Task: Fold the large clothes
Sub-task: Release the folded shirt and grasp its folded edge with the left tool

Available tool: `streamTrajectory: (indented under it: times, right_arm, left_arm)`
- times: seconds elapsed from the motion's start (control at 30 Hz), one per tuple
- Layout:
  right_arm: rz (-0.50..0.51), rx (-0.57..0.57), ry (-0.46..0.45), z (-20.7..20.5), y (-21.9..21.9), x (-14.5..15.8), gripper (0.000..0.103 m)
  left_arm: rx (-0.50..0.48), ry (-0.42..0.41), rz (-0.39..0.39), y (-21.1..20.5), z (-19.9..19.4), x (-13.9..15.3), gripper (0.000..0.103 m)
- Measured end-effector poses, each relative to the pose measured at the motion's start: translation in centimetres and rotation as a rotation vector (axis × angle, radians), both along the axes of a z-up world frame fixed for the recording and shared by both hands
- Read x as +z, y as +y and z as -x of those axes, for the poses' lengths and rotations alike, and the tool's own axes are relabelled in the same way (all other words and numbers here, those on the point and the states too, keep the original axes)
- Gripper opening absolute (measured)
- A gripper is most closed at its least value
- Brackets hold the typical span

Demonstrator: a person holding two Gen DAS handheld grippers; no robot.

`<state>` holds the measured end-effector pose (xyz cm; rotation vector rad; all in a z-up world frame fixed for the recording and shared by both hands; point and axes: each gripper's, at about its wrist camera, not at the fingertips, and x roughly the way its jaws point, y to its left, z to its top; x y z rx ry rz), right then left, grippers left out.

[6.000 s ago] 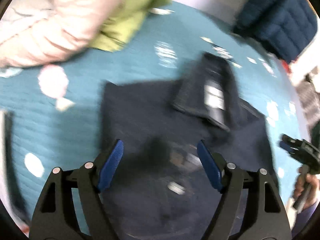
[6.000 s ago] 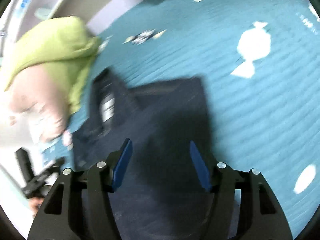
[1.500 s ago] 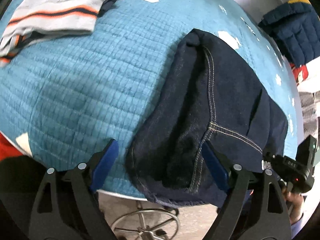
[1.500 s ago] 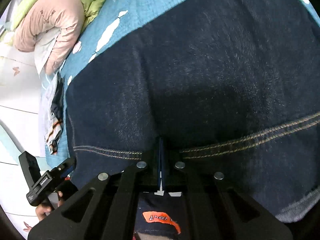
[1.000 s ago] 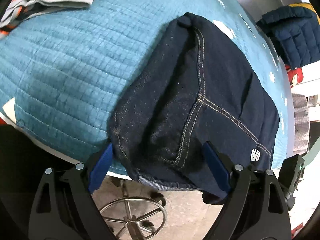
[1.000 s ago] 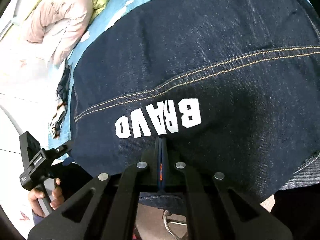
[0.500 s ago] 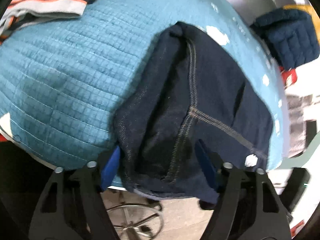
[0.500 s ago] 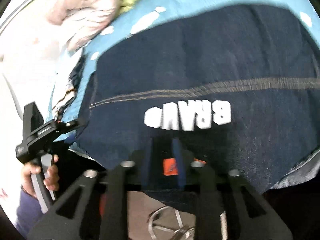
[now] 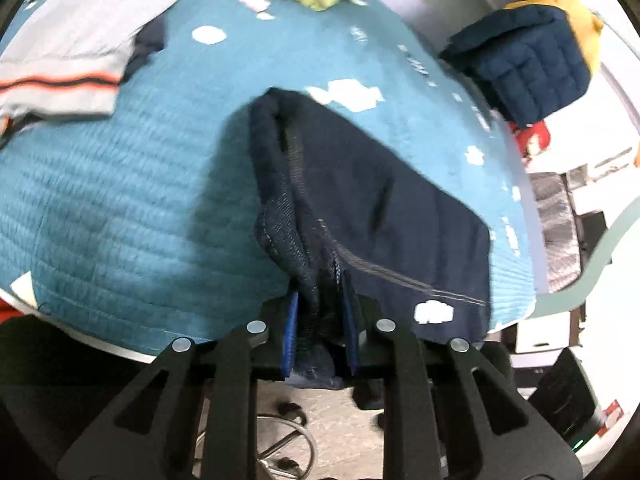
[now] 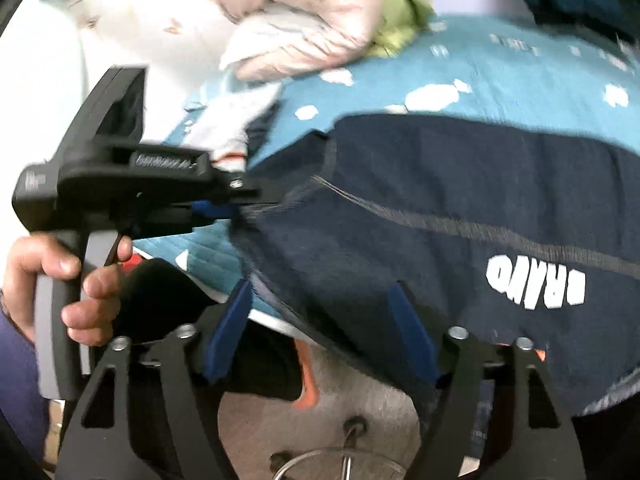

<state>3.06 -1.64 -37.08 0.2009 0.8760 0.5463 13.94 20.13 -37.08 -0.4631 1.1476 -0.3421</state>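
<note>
Folded dark blue jeans (image 9: 380, 200) lie on the teal quilted bed cover (image 9: 120, 200), their near edge hanging over the bed's front edge. My left gripper (image 9: 318, 328) is shut on a bunched fold of the jeans at that edge. In the right wrist view the jeans (image 10: 460, 208) show a white upside-down logo (image 10: 536, 282). My right gripper (image 10: 320, 332) is open, its blue pads straddling the jeans' lower hem without pinching it. The left gripper (image 10: 236, 210) shows there too, held by a hand (image 10: 80, 280), clamped on the jeans' left corner.
A grey shirt with orange and dark stripes (image 9: 68, 52) lies at the left. Pink and green jackets (image 10: 320, 12) are piled at the back. A navy quilted jacket (image 9: 528, 68) sits at the far right. A chair base (image 9: 280, 440) stands on the floor below.
My left gripper has closed on the jeans' near edge. My right gripper has opened, let go of the jeans and pulled back to the left.
</note>
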Motion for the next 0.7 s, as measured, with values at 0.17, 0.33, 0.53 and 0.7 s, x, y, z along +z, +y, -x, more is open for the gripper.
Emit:
streamTrajectory:
  times: [0.17, 0.33, 0.53, 0.7]
  right_arm:
    - [-0.019, -0.02, -0.026, -0.7, 0.5, 0.1, 0.082]
    - [-0.002, -0.049, -0.027, -2.1, 1.2, -0.6, 0.083]
    - [0.034, -0.121, 0.041, -4.6, 1.0, -2.6, 0.065]
    - [-0.074, -0.164, 0.102, -5.1, -2.3, -2.3, 0.01]
  left_arm:
    - [-0.049, -0.014, 0.041, -2.3, -0.8, 1.7, 0.018]
    - [-0.117, -0.033, 0.025, -4.7, -1.4, 3.1, 0.018]
    - [-0.137, -0.025, 0.014, -6.4, -2.4, 2.8, 0.018]
    - [-0.197, -0.096, 0.071, -7.2, -1.7, 4.5, 0.019]
